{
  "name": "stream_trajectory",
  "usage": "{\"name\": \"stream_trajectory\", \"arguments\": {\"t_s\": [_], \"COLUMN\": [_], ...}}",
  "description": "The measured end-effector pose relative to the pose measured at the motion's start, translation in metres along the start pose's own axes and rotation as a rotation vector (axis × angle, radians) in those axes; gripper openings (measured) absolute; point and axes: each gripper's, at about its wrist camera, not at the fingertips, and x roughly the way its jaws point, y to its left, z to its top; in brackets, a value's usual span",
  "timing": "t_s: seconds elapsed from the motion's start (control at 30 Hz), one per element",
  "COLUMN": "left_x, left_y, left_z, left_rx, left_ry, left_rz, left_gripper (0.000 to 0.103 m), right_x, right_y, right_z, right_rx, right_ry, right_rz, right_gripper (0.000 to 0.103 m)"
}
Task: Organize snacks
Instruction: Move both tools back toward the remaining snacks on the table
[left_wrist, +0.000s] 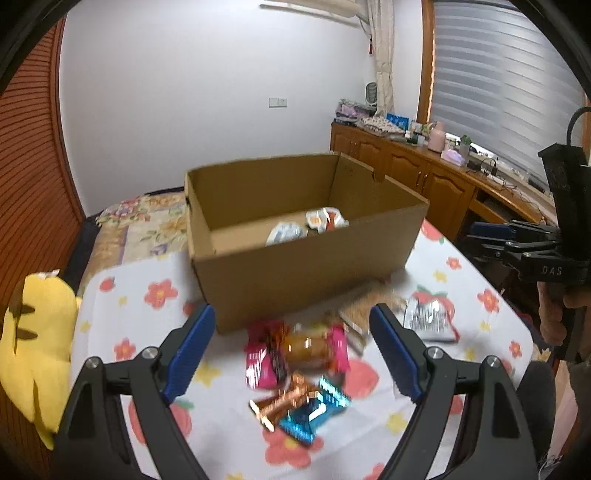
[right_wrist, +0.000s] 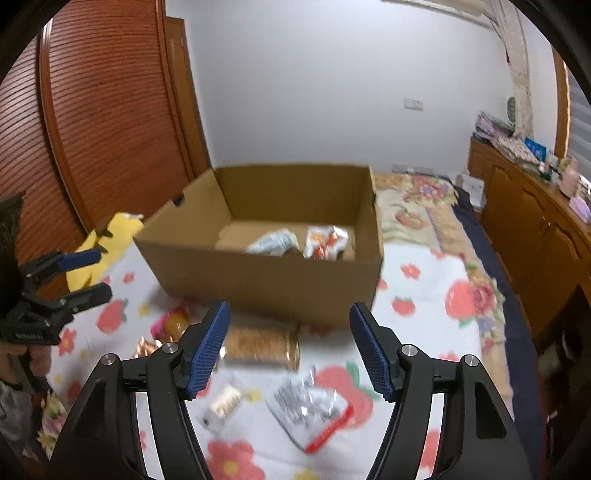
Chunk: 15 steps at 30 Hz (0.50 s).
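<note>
Now both grippers stand empty before the box

The left gripper (left_wrist: 291, 354) has its jaws wide apart, with nothing between them. The right gripper (right_wrist: 290, 347) is also apart and holds nothing. The cardboard box (left_wrist: 306, 273) stands on a bed with a flowered sheet (left_wrist: 122, 306). Two white packets (right_wrist: 299, 242) lie inside it. Near its front wall, on the sheet, lie a pink packet (left_wrist: 260, 363), a teal wrapper (left_wrist: 314, 415) and a silver packet (right_wrist: 308, 410).

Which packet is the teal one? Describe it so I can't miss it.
Start at the cardboard box on the flowered cloth. Nearer the camera lies a heap of wrappers; the teal packet sits at its near edge, against a copper wrapper. It is the only blue-green one.
</note>
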Motion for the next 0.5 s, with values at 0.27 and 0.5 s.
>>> {"name": "stream_trajectory", "arguments": {"t_s": [0.27,0.5], "left_x": [-0.005,0.005], "left_y": [-0.013,-0.019], "left_z": [-0.044,-0.064], "left_rx": [-0.009,-0.011], "left_ry": [0.040,0.089], "left_rz": [-0.023,-0.043], "left_gripper": [0.086,0.086], "right_x": [0.014,0.045], "right_y": [-0.005,-0.019], "right_z": [-0.052,-0.071], "right_rx": [-0.004,-0.010], "right_ry": [0.121,0.201], "right_rz": [-0.010,-0.016], "right_gripper": [0.069,0.069]}}
